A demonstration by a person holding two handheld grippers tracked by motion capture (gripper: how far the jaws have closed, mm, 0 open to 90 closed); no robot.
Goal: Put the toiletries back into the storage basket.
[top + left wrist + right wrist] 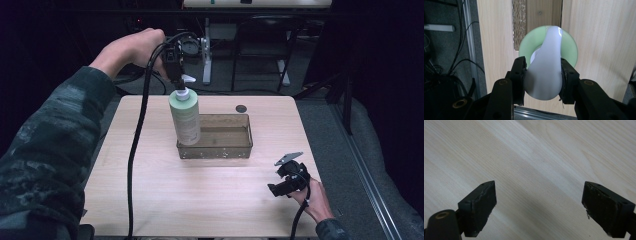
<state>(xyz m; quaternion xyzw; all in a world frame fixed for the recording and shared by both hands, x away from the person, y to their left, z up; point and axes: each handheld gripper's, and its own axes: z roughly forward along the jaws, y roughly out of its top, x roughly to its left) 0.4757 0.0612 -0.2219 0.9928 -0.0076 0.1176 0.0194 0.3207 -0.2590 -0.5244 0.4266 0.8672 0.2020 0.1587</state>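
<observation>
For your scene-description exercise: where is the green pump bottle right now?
In the high view, the green pump bottle stands at the clear tray's left end, held by the left gripper.

The worktop [165, 195] was a pale wood-grain board. A clear brownish tray [225, 150] sat on it past the middle. A small dark round disc [241, 108], too small to identify, lay just beyond the tray near the far edge.
</observation>
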